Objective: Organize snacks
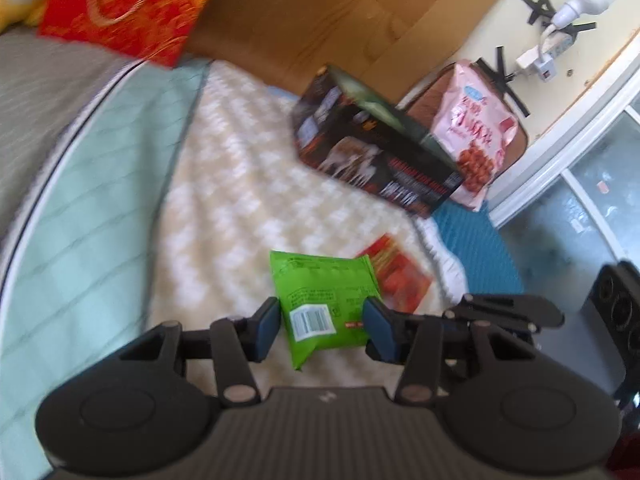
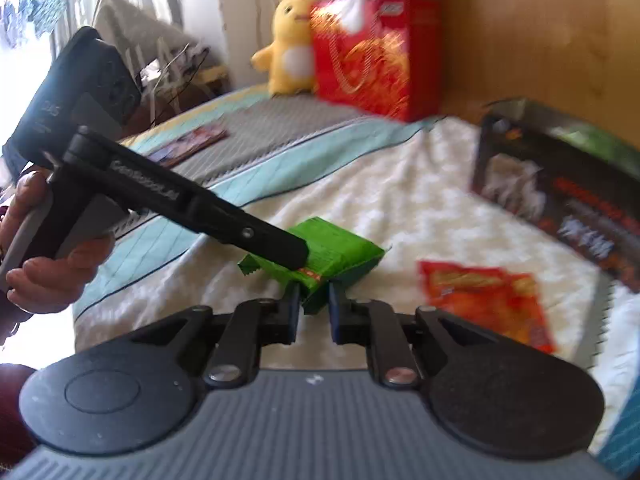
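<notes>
Pinching one corner of the green snack packet [image 2: 340,252] with the right gripper [image 2: 315,312], jaws drawn nearly together on it. Straddling the same packet with the left gripper [image 1: 322,330], pads sitting at its two side edges, pressing or not being impossible to tell. Lying on the white blanket [image 1: 240,200], near a red packet [image 1: 400,276], well apart from the dark box [image 1: 372,152] and pink bag [image 1: 476,132].

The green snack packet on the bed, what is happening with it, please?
A person holds a gripper in each hand, and both work on the green packet lying on the white blanket. The right gripper is shut on one corner of it. The left gripper straddles it with its pads beside it, not clearly pressing. A red packet lies nearby; a dark box and a pink bag stand further back.
</notes>
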Motion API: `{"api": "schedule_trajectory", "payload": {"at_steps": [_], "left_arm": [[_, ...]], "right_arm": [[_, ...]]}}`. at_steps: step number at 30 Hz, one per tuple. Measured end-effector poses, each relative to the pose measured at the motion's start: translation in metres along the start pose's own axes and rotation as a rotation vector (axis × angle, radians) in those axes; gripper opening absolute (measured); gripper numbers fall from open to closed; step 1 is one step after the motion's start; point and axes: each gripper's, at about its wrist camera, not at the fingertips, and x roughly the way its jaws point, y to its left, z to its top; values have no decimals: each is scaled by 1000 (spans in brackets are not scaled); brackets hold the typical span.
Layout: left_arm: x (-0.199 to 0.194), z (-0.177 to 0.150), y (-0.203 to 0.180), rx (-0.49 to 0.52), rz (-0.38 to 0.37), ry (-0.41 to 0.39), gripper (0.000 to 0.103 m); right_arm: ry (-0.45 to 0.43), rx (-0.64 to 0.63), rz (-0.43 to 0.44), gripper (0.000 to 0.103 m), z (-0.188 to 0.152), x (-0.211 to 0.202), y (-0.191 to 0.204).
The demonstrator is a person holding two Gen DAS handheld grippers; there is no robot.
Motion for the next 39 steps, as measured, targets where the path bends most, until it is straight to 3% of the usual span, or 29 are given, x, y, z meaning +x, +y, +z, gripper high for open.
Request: {"api": "schedule_trajectory", "payload": {"at_steps": [11,15,18,23,28,34,35,39], "left_arm": [[60,113,-63,157,-83,-102,46],[91,143,-66,163,-48,-116,46],[111,154,-66,183,25,-123,47],[130,151,-76,275,202,-143,52],[126,136,-91,339,293,-177,53],[102,106,-105,372,305,-203,58],[97,99,-107,378,321,-207,62],[80,73,-106,364,330,-190,62]], "right_arm": [[-261,92,-230,17,41,-27,-85],[-280,118,-284,17,53,-6,-119],[-272,108,-324,18,56,15,-133],[-305,148,-358,26,49,23,-138],[-316,163,-362,31,45,11,-135],[-330,192,-398,40,25,-11,-110],[-326,209,-397,40,19,-16,-104],[-316,271,-402,40,-3,-29,-84]]}}
